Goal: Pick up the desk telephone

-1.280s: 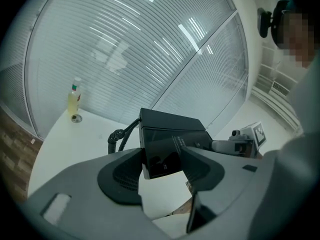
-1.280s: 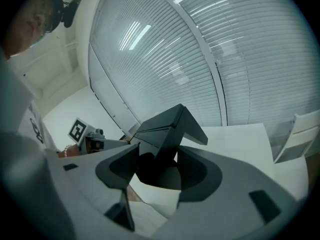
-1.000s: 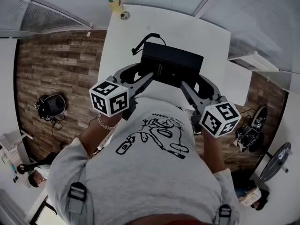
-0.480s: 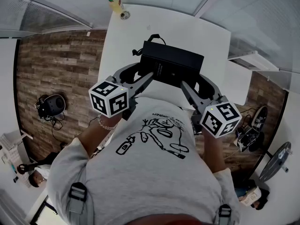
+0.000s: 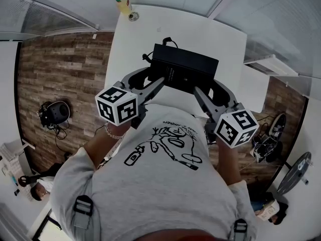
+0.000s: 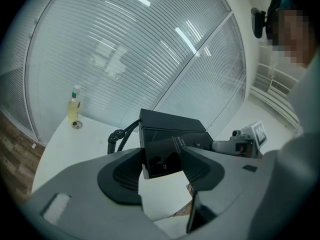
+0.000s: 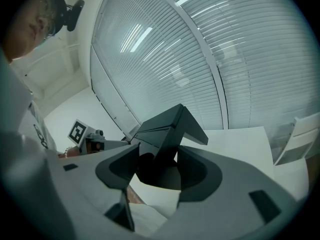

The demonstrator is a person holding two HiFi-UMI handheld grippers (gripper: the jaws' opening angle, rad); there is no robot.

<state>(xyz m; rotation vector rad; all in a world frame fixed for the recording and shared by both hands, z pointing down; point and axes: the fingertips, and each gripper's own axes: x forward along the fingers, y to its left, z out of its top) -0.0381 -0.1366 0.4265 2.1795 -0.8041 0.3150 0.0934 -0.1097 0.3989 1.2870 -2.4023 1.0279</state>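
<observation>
The black desk telephone (image 5: 184,69) hangs above the white table (image 5: 220,39), held from both sides. My left gripper (image 5: 158,83) is shut on its left near edge, my right gripper (image 5: 199,91) is shut on its right near edge. In the left gripper view the telephone (image 6: 172,131) sits between the jaws of that gripper (image 6: 162,165), and its coiled cord (image 6: 120,134) hangs off its left side. In the right gripper view the telephone (image 7: 172,126) is seen edge-on, pinched in that gripper (image 7: 160,168). The cord (image 5: 150,51) curls at the telephone's far left corner.
A yellow bottle (image 5: 121,3) and a small round object (image 5: 133,16) stand at the table's far left corner; the bottle (image 6: 74,106) also shows in the left gripper view. A lower white surface (image 5: 253,89) adjoins the table on the right. Wooden floor (image 5: 60,69) lies to the left.
The cord has drawn in closer to the telephone's far left corner and its loop has shrunk. The telephone and both grippers have barely shifted.
</observation>
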